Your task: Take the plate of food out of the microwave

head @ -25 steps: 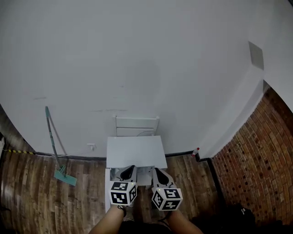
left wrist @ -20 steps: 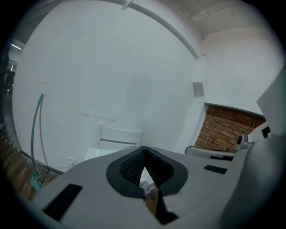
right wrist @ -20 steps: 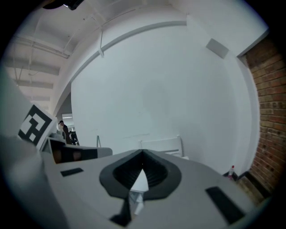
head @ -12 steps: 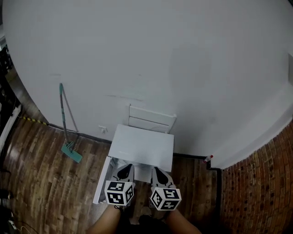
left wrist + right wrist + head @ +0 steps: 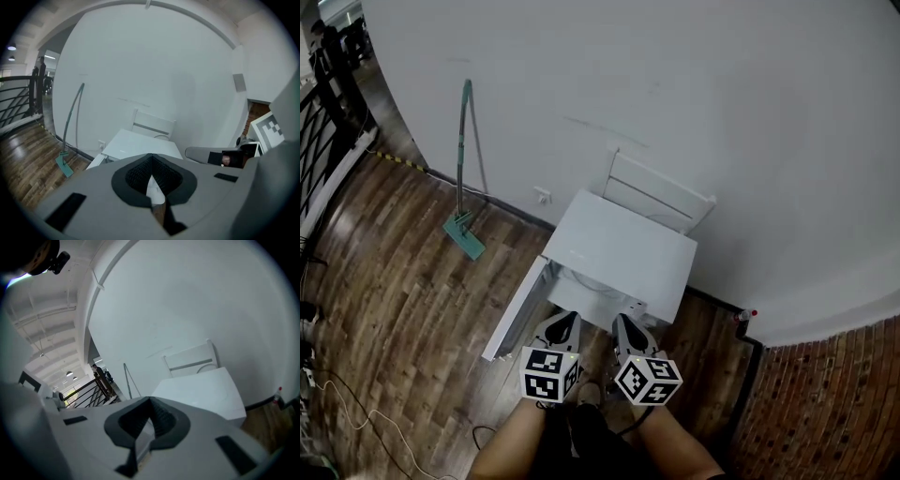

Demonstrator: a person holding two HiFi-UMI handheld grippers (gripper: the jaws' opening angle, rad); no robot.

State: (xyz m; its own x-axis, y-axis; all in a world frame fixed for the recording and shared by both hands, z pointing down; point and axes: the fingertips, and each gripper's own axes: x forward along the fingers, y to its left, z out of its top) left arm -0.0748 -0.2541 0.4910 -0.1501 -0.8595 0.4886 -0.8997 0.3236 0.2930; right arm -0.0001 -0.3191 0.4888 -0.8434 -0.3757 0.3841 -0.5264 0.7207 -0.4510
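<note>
The white microwave (image 5: 623, 248) stands against the white wall, and I look down on its flat top. Its door (image 5: 514, 317) hangs open to the left. The inside is mostly hidden from above, and I cannot make out a plate of food. My left gripper (image 5: 565, 324) and right gripper (image 5: 623, 326) are side by side just in front of the opening, both shut and empty. In the left gripper view the left gripper (image 5: 151, 157) points over the microwave (image 5: 140, 146). The right gripper (image 5: 150, 402) likewise points over the microwave (image 5: 197, 390).
A white chair back (image 5: 661, 192) leans against the wall behind the microwave. A green mop (image 5: 464, 169) stands at the left. A black railing (image 5: 323, 112) is at the far left, a brick wall (image 5: 834, 403) at the lower right. Cables (image 5: 356, 422) lie on the wood floor.
The head view has swung and tilted: the microwave now sits higher and more to the right, with more floor and the railing showing at left. Both grippers stay shut in front of it.
</note>
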